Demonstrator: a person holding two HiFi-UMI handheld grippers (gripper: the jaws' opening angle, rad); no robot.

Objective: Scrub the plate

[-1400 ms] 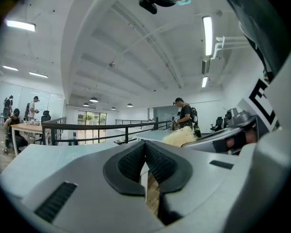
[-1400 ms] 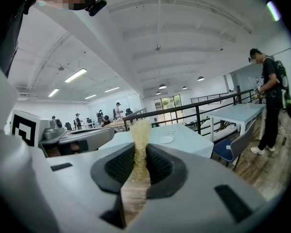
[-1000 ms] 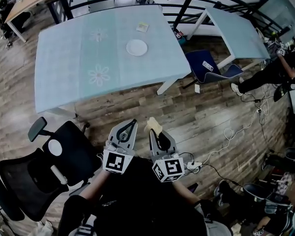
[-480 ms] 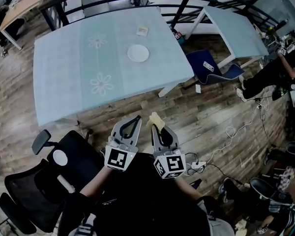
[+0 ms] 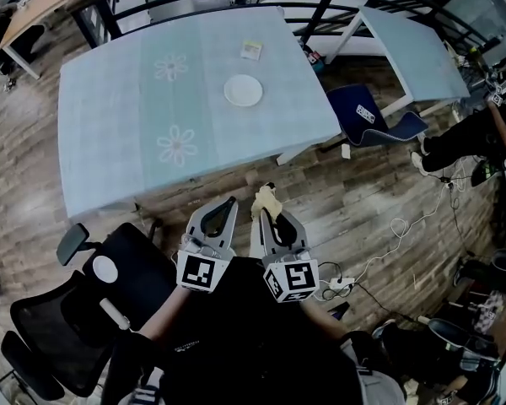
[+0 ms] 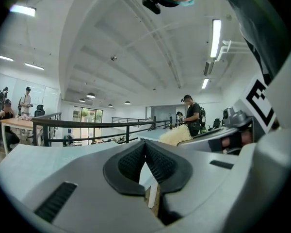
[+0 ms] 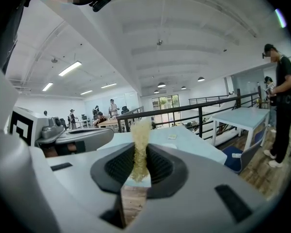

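Note:
A white plate (image 5: 243, 90) lies on the light blue table (image 5: 118, 108), far ahead of both grippers. A small square packet (image 5: 251, 50) lies beyond the plate. My left gripper (image 5: 227, 202) is held near my body over the wooden floor, and its pads meet with nothing between them (image 6: 145, 148). Beside it, my right gripper (image 5: 268, 212) is shut on a yellow sponge (image 5: 266, 198), which stands upright between the pads (image 7: 140, 147). In the right gripper view the table (image 7: 184, 142) shows ahead, past the sponge.
A black office chair (image 5: 76, 302) stands at my lower left, close to the table's near edge. A blue chair (image 5: 375, 116) and a second table (image 5: 409, 49) are at the right. A dark railing (image 5: 320, 7) runs behind. Cables (image 5: 405, 226) lie on the floor; a person (image 7: 281, 96) stands at right.
The table and plate sit slightly lower and nearer in the head view. Both grippers have kept their hold and their place in front of my body.

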